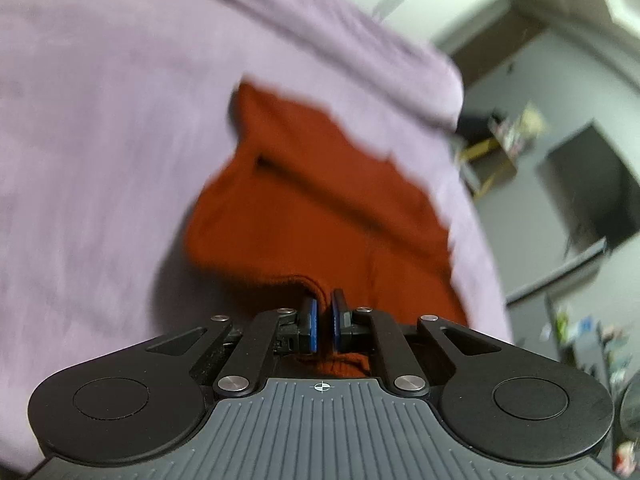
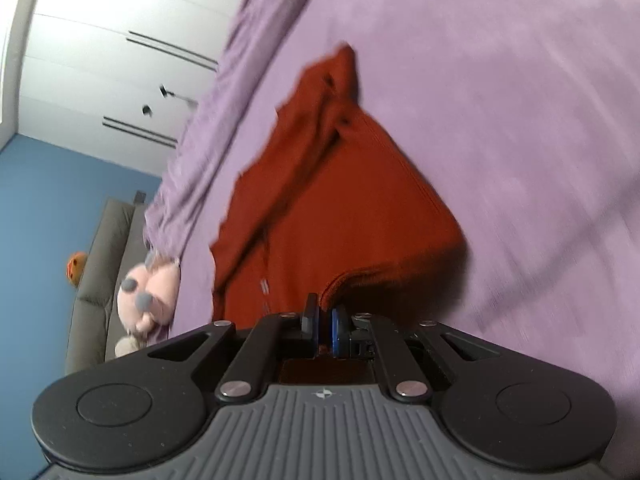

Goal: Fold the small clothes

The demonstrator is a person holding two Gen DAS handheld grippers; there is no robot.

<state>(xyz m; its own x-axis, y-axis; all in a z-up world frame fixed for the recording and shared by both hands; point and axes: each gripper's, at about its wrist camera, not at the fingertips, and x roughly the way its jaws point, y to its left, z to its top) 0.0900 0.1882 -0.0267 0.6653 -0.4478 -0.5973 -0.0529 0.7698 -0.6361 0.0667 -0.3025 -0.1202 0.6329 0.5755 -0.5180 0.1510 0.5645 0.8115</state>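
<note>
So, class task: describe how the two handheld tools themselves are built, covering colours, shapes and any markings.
Both look the same. The left tool and right tool each have a ribbed grey body with a small round crosshair mark at its front edge, two rounded matte black lobes with circular insets, black linkage bars joined by silver pins, and black fingers faced with blue pads. No cables or sleeves show.

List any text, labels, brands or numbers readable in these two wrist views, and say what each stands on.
No readable text in either view.
Rust-red garment: a small pale mark near its lower edge, too blurred to read.
Colourful items on the shelf behind the purple bed sheet: too blurred to read.
Both tools: only a crosshair mark, no lettering.
</note>
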